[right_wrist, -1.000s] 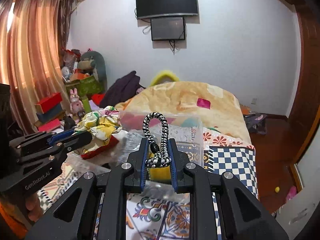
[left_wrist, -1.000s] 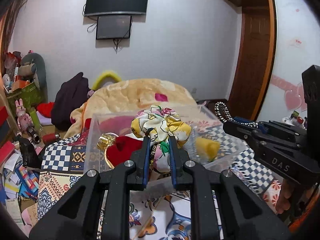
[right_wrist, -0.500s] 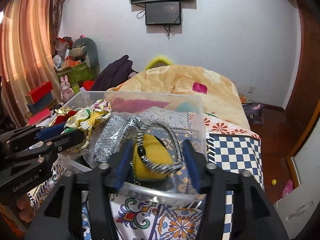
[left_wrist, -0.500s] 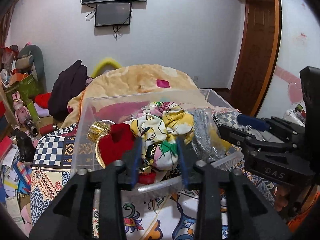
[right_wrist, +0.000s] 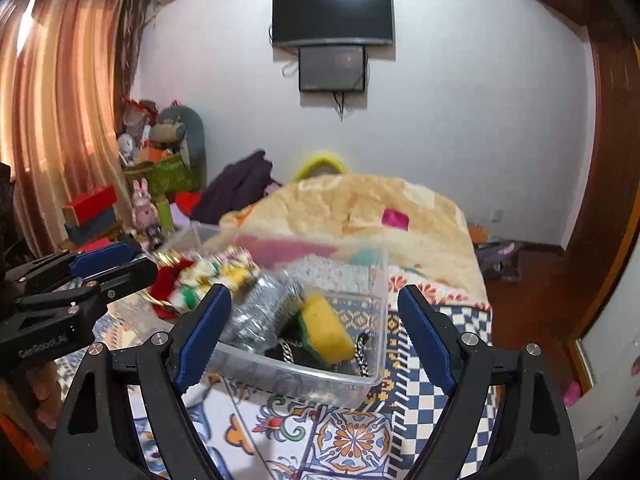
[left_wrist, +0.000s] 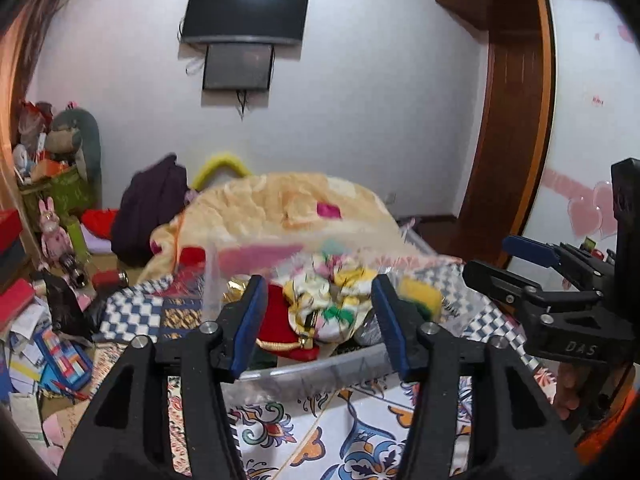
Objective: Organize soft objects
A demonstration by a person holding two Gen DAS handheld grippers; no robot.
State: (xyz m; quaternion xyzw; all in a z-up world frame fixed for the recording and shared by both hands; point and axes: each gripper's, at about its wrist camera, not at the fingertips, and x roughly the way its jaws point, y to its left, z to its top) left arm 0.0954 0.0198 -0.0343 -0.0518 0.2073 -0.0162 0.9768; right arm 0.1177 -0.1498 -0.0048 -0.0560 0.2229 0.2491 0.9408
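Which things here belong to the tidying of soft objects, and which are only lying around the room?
Belong to the job:
clear plastic bin
floral cloth
red pouch
yellow sponge
braided cord
silver scrubber

Lying about:
wall TV
orange blanket
bunny toy

Bright room, fisheye edges, motion-blurred centre

clear bin [right_wrist: 376, 280] on bedspread | holds floral cloth [left_wrist: 332, 292], yellow sponge [right_wrist: 326, 326], b/w cord [right_wrist: 362, 350]
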